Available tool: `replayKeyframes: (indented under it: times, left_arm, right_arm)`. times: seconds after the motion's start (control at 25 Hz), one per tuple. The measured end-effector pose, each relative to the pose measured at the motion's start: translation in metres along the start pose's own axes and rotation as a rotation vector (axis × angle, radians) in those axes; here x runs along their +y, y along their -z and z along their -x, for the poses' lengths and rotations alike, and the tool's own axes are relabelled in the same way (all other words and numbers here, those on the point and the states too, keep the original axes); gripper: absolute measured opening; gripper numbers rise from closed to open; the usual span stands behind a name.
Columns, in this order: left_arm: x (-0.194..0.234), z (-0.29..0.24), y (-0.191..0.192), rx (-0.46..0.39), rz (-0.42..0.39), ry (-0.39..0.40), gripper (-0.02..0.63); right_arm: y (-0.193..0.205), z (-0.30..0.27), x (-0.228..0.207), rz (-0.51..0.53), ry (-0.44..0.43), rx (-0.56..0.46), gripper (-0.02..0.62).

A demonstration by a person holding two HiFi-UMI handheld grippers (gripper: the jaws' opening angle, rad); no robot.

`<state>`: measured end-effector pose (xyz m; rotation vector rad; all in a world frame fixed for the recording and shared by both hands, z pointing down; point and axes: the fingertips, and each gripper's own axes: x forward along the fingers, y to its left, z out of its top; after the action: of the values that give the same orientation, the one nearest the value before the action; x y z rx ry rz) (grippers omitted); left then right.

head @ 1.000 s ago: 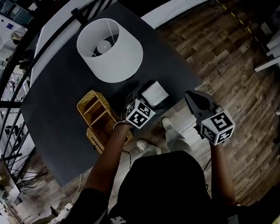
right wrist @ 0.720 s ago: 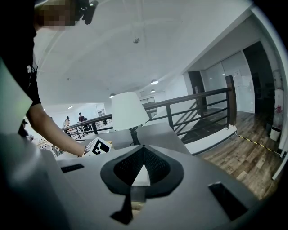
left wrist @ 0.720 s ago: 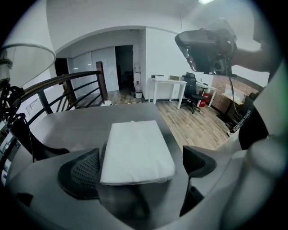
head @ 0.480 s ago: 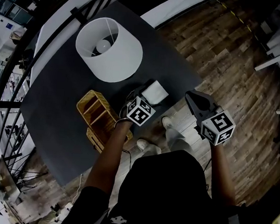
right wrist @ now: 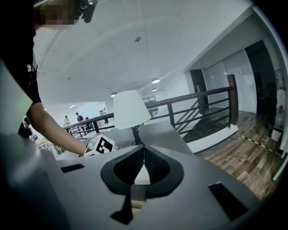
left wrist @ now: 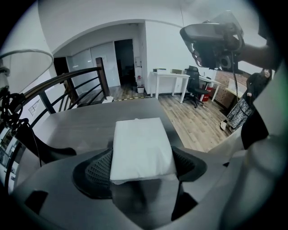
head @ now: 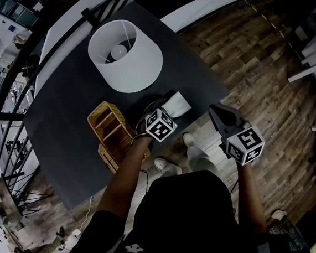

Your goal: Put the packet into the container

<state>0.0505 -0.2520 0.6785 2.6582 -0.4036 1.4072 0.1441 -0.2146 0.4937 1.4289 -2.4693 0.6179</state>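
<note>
A white packet [head: 178,103] [left wrist: 141,146] lies on the dark table [head: 62,136], near its right edge. My left gripper [head: 168,106] [left wrist: 141,157] is around it and its jaws are closing. Both black pads lie against the packet's long sides with no gap showing. The container, a wicker basket [head: 112,131] with compartments, stands just left of this gripper. My right gripper [head: 217,113] [right wrist: 143,150] hovers off the table's edge above the wooden floor. Its jaws meet at the tips, holding nothing.
A white lamp shade [head: 126,56] [right wrist: 130,108] stands on the table behind the basket and the packet. A black railing [head: 17,82] runs along the table's far left side. The person's shoes [head: 165,164] show on the floor below the table edge.
The left gripper has crept forward onto the packet, which is now partly covered by it. The right gripper and the basket have stayed where they were.
</note>
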Motion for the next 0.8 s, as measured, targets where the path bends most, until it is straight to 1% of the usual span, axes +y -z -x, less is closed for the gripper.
replayKeyframes:
  times: [0.16, 0.32, 0.48, 0.6, 0.8]
  left_arm:
    - [0.0, 0.0, -0.001, 0.01, -0.008, -0.005, 0.396]
    - [0.0, 0.003, -0.001, 0.012, -0.011, -0.011, 0.393]
    - [0.0, 0.008, -0.009, -0.014, -0.003, -0.014, 0.393]
    - [-0.003, 0.012, -0.014, -0.025, 0.006, 0.003, 0.393]
    - [-0.003, 0.033, -0.019, -0.05, 0.008, 0.012, 0.393]
  right_arm:
    - [0.002, 0.0, 0.0, -0.001, -0.002, 0.003, 0.006]
    - [0.003, 0.0, -0.001, -0.001, -0.003, 0.004, 0.006]
    - [0.001, 0.001, -0.001, 0.001, -0.006, 0.001, 0.006]
    - [-0.002, -0.001, 0.001, 0.008, -0.021, -0.002, 0.006]
    - [-0.004, -0.009, 0.006, 0.019, -0.051, -0.011, 0.006]
